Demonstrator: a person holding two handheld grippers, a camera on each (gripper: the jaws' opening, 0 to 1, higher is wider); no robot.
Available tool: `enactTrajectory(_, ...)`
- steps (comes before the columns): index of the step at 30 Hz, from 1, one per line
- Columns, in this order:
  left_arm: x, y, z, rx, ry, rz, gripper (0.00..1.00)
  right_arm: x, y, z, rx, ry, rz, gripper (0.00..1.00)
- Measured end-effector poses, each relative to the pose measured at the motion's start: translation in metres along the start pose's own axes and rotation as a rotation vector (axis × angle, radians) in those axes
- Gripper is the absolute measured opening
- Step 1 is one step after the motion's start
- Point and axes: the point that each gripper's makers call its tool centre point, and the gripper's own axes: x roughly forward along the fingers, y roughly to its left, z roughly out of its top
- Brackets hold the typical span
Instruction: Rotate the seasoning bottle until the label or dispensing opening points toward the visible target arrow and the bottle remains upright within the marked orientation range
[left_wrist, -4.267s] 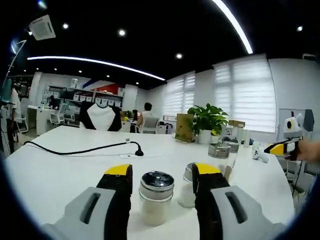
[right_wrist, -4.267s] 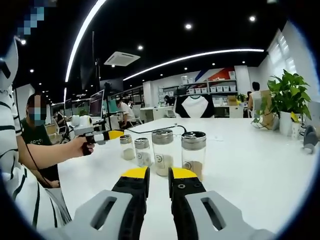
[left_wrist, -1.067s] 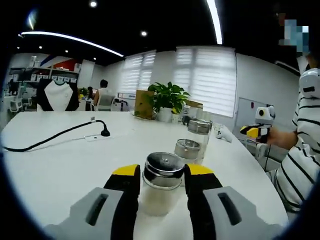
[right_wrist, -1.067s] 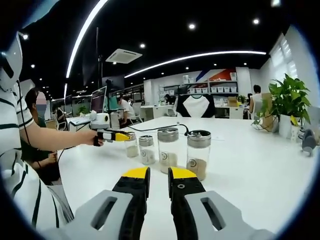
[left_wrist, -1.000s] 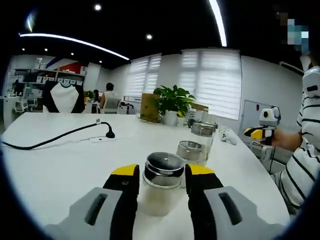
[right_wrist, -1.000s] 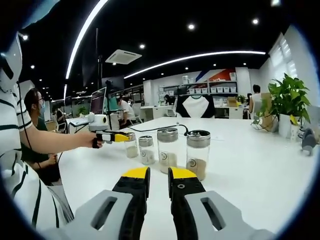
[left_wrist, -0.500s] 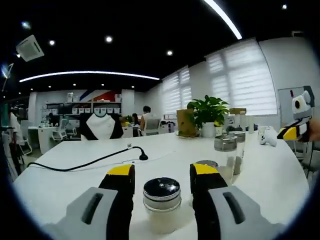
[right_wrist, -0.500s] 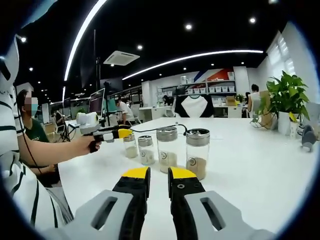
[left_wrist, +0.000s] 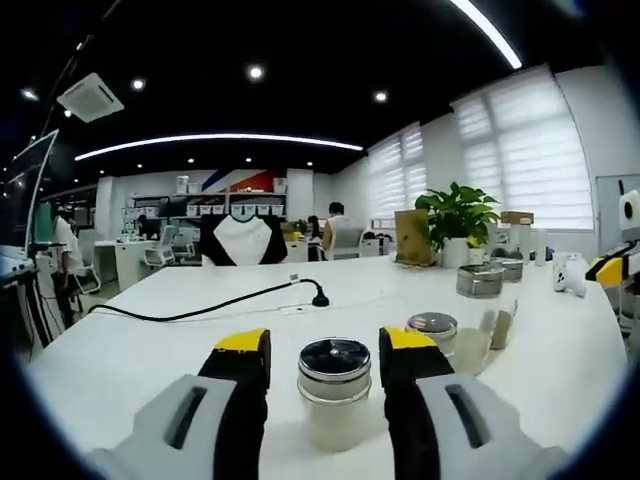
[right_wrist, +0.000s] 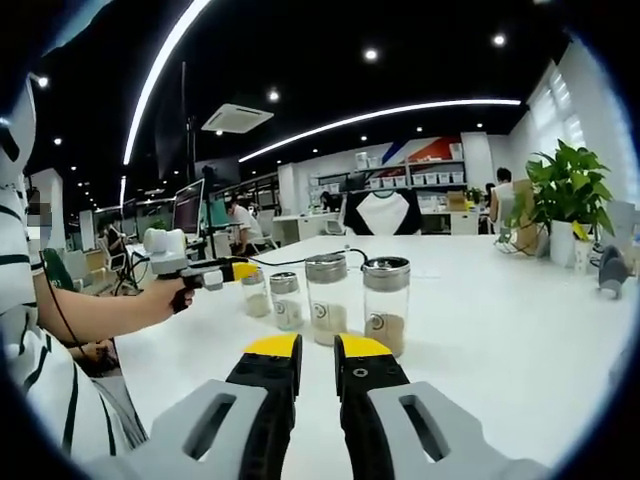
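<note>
Bottle: a small bottle with a shiny lid stands upright on the white table, first in a row of 4.
Left claw: the left claw is wide, with a jaw on each side of the bottle and a gap on both sides, not holding it.
Right claw: the right claw is narrow, nearly closed on nothing, low over the table near the row's other end.
Risk 1: a crooked squeeze could tip the bottle.
Risk 2: it could bump the next bottle just beside it.
Risk 3: no arrow shows, so the turn could stop wrong.
</note>
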Motion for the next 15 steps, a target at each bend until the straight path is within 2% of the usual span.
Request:
enactTrajectory(3,0.005,-0.002,-0.008,-0.029,0.031,-0.022,0.43,0.0,-0.001,-0.001,-0.002,0.006,0.0,0.1)
enactTrajectory(5,0.006,-0.002,-0.012,-0.019,0.049,-0.031,0.43,-0.001,-0.001,-0.001,-0.005,0.008,0.001,0.1)
enactTrajectory(8,0.007,-0.001,-0.012,-0.017,0.052,-0.036,0.41,-0.001,-0.002,0.0,-0.006,0.004,0.001,0.1)
enactTrajectory(11,0.008,-0.001,-0.013,0.02,0.06,-0.047,0.39,-0.001,-0.002,0.001,-0.001,0.002,0.003,0.1)
enactTrajectory(15,0.007,-0.006,-0.014,0.004,0.059,-0.076,0.34,0.0,0.001,0.0,-0.005,0.006,0.008,0.1)
